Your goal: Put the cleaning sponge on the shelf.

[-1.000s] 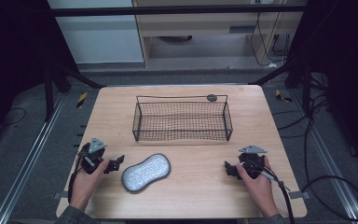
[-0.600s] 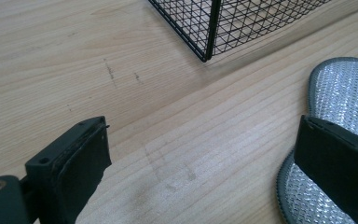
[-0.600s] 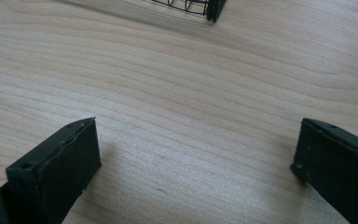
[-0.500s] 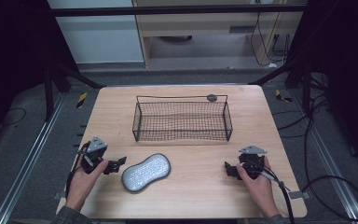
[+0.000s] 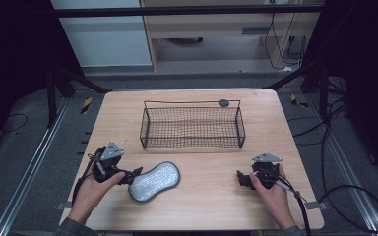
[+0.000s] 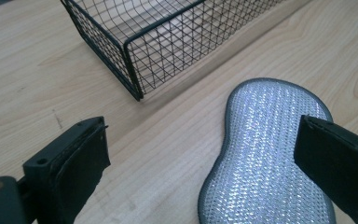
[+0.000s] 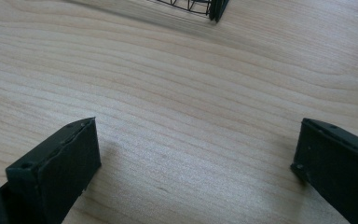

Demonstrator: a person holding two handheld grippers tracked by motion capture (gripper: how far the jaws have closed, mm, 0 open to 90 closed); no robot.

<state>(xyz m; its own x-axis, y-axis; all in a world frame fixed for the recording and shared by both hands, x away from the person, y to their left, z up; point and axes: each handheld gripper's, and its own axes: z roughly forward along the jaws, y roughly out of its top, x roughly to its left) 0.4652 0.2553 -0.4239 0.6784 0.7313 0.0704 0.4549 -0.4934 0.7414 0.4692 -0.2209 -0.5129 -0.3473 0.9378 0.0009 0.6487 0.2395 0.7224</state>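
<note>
— Where's the pad right now?

— Flat on the table, near my edge and left of the middle, in front of the basket and apart from it. Nothing is lifting it yet.

— What has changed over the last second?

— Mostly my left gripper. It has crept in toward the pad's near end; a moment ago there was a little more bare wood between them. Its tip now sits just at the pad's left end. Looking along the gripper, the pad lies between my jaws, toward the right one, which overlaps its edge.

— So do you have hold of it?

— No. The left jaws stand wide apart with nothing pinched; the pad rests on the wood on its own.

— And your right gripper?

— It hasn't shifted. It rests low over the table on the right, jaws spread, holding nothing, with bare wood between them and a basket corner ahead.

— What does that mean for the job?

— I judge this as the approach ending and the grasp about to start. The pad is thin and lies flat, so I expect I need to get a jaw under its rim or pinch the edge before squeezing. The basket is empty, so all the carrying is still ahead.
</note>
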